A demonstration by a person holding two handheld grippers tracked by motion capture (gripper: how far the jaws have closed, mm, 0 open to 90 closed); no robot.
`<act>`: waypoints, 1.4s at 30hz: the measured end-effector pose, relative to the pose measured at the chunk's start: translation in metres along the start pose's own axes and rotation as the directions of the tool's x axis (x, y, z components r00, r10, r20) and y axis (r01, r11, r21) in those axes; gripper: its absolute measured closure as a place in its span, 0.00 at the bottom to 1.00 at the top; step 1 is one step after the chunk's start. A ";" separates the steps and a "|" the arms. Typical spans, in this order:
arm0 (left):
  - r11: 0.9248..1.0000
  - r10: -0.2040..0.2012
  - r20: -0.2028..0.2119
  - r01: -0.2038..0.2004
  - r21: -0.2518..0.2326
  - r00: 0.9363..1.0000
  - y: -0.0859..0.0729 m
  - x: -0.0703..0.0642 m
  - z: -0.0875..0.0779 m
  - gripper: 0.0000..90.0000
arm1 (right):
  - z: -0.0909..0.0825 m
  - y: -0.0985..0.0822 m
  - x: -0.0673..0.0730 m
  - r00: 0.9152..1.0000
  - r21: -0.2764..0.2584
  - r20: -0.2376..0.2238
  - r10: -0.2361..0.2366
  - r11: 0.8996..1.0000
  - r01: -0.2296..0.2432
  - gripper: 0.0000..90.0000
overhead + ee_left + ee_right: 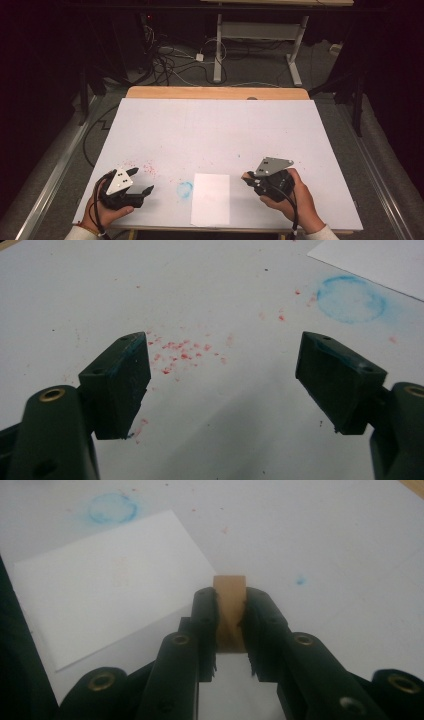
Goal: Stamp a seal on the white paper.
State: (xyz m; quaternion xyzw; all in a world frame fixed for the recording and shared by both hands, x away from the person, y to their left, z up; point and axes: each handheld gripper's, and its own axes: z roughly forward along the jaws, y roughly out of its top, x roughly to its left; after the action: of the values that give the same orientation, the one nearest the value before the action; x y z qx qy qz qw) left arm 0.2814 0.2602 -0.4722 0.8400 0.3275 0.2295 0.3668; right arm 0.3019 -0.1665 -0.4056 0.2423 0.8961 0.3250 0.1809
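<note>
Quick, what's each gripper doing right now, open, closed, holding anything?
Left gripper: open, nothing between its jaws, over the stained white table sheet.
Right gripper: closed on a small tan block, beside the white paper.

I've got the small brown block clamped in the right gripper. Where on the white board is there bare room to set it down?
The right gripper holds the brown block. The far half of the white board is bare, as is the patch right of the paper sheet. It is tighter between the sheet, the blue ring stain and the open left gripper.
</note>
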 end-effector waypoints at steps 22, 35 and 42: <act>1.000 0.027 -0.009 -0.026 0.012 1.000 0.003 -0.004 0.000 0.23 | 0.035 0.037 0.029 0.991 0.014 -0.092 -0.094 0.995 0.096 0.85; 1.000 0.023 -0.010 -0.023 0.006 1.000 0.003 -0.004 -0.001 0.23 | 0.057 0.044 0.050 0.980 0.056 -0.148 -0.135 0.988 0.144 0.85; 1.000 0.029 -0.007 -0.029 0.011 1.000 0.003 -0.003 -0.001 0.23 | 0.072 0.041 0.057 0.977 0.101 -0.158 -0.144 0.982 0.161 0.85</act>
State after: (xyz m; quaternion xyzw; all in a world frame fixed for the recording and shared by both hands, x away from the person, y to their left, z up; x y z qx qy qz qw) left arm 0.2799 0.2564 -0.4699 0.8458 0.3177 0.2361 0.3577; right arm 0.3029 -0.0723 -0.4400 0.1573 0.9401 0.2759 0.1234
